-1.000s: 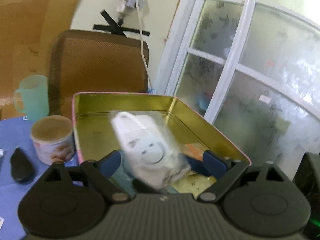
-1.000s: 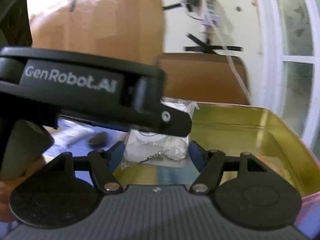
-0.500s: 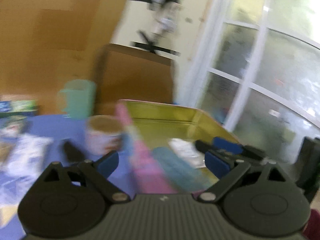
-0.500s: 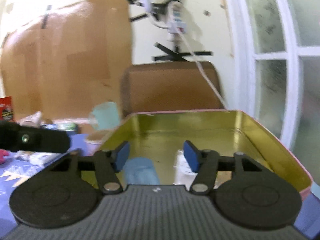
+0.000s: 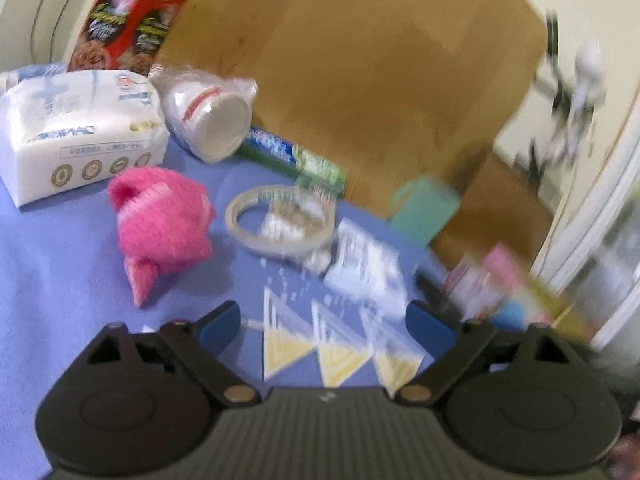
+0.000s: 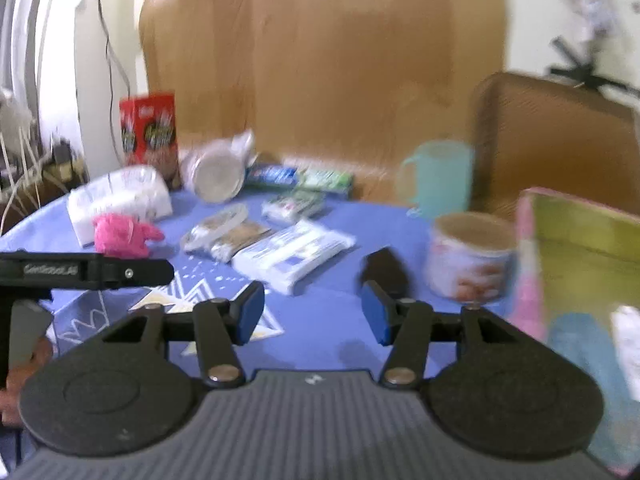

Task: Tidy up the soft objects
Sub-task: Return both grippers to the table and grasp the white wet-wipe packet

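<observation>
Your tin box [image 6: 580, 264] already has a blue soft thing [image 6: 576, 352] inside. The pink plush toy [image 5: 162, 222] waits on the tabletop [image 5: 60, 280]. Your left hand-held gripper [image 5: 326, 326] is wide and empty; your right hand-held gripper [image 6: 313, 316] is half-open, empty.

We see a table under a blue cloth [image 6: 328, 332] printed with pale triangles across the lower half of both views. Behind it, filling the upper middle, stands a broad brown board [image 6: 340, 60] against a cream wall [image 5: 624, 40]. At the right of the right-wrist view sits a brown chair back [image 6: 552, 136]. White window frames [image 5: 600, 240] run down the right edge of the left-wrist view, bright with daylight; everything is motion-blurred.
</observation>
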The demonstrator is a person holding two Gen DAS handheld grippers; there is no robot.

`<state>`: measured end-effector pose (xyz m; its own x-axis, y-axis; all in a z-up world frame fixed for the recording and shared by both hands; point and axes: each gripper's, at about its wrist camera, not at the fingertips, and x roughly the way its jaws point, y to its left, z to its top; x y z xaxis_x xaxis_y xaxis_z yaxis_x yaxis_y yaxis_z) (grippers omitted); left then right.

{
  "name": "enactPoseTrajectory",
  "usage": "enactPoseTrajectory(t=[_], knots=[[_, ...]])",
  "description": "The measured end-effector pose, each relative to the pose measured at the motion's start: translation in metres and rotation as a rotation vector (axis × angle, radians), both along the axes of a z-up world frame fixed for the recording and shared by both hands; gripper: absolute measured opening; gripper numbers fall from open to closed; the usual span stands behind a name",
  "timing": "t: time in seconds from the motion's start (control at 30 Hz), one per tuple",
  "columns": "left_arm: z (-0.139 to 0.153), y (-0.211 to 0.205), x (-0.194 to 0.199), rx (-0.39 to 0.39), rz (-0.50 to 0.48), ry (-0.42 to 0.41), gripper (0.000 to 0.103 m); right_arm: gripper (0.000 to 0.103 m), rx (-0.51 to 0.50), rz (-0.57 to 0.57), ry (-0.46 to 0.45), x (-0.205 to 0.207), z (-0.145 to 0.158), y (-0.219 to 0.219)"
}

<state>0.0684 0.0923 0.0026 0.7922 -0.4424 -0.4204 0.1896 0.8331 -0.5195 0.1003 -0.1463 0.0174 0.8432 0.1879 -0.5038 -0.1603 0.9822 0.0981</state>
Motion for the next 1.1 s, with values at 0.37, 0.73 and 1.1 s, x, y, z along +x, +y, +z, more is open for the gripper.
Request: enactPoseTrajectory(t=[0.37,0.73,1.1], knots=[[-0.002,0.012,-0.007,-0.077,0.004,-0.043,0.097,0.079,-0.048,-0.029,0.17,0.094,-0.029,0.042],[-0.001,0.011,-0.008,-0.072,0.005,-0.051,0.098,0.003,-0.078,0.01,0.126,0.058,-0.025,0.032],[0.0,0.01,-0.006,-0.064,-0.043,-0.052,0.098,0.003,-0.058,0.25,0.138,-0.058,-0.018,0.007]])
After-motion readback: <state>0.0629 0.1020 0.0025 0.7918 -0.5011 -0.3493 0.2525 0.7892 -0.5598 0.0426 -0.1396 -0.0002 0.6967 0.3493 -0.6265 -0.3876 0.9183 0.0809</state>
